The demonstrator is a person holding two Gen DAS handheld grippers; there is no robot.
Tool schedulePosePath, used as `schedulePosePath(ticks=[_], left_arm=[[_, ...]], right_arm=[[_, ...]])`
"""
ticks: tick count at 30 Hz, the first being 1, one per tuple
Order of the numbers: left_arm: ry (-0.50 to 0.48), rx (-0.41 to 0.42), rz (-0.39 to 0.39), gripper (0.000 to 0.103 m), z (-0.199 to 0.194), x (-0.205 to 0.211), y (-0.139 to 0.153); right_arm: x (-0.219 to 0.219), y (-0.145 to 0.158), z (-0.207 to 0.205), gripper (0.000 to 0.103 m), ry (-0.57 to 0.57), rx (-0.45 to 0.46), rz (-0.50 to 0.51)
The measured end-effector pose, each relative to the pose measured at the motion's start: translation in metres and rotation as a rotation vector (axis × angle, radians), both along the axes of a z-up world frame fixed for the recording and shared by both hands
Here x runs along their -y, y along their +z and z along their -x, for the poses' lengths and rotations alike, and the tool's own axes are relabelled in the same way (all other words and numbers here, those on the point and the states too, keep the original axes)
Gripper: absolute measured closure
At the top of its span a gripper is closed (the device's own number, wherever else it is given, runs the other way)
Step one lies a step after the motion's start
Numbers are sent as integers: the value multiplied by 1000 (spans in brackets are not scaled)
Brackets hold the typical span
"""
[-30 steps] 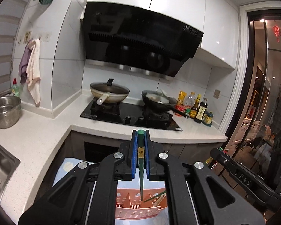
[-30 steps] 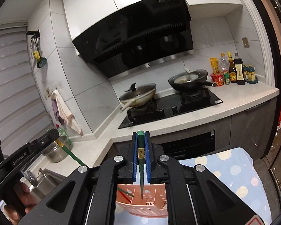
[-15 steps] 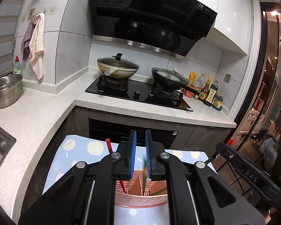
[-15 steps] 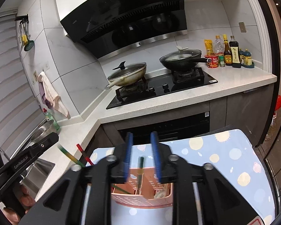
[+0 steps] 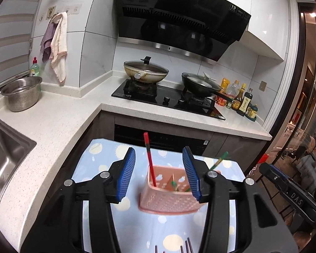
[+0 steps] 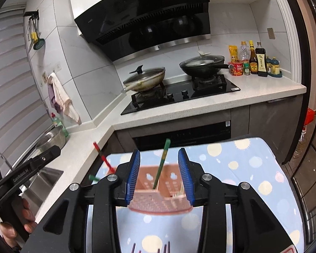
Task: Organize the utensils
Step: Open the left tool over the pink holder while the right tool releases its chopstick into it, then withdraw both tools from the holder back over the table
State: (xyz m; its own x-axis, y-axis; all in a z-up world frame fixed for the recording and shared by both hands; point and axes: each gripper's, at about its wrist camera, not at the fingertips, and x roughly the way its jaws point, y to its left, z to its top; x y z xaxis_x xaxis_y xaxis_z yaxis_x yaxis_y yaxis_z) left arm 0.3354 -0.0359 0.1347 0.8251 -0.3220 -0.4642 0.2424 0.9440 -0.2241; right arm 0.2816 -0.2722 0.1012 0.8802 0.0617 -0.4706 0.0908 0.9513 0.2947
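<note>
Both grippers, left [image 5: 159, 171] and right [image 6: 159, 175], gape empty above pink caddy [image 5: 168, 198]; hood [image 5: 179, 14] reads "vatti", possibly.

Pink perforated basket [image 5: 168, 200], red chopstick [image 5: 149, 158], sun-dotted blue cloth [image 5: 101, 162]

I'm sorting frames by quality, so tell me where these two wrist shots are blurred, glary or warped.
Left wrist view: mostly sharp, pink basket crisp, glare on the range hood, fisheye bends the walls. Right wrist view: pink basket and red chopstick smeared by motion, green chopstick slightly soft, stove area sharp; dark vignette in the corners of both.
</note>
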Motion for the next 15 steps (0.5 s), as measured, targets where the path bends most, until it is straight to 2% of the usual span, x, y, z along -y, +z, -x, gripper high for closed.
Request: schedulePosePath(ticks=[6,15], left_arm=[[6,-47,-24,56,37,-15,-24],[-9,-161,-100,56,99,-24,-85]], right_arm=[[-12,-26,45,66,15,-61,17],[-39,-80,119,66,39,-188,97]])
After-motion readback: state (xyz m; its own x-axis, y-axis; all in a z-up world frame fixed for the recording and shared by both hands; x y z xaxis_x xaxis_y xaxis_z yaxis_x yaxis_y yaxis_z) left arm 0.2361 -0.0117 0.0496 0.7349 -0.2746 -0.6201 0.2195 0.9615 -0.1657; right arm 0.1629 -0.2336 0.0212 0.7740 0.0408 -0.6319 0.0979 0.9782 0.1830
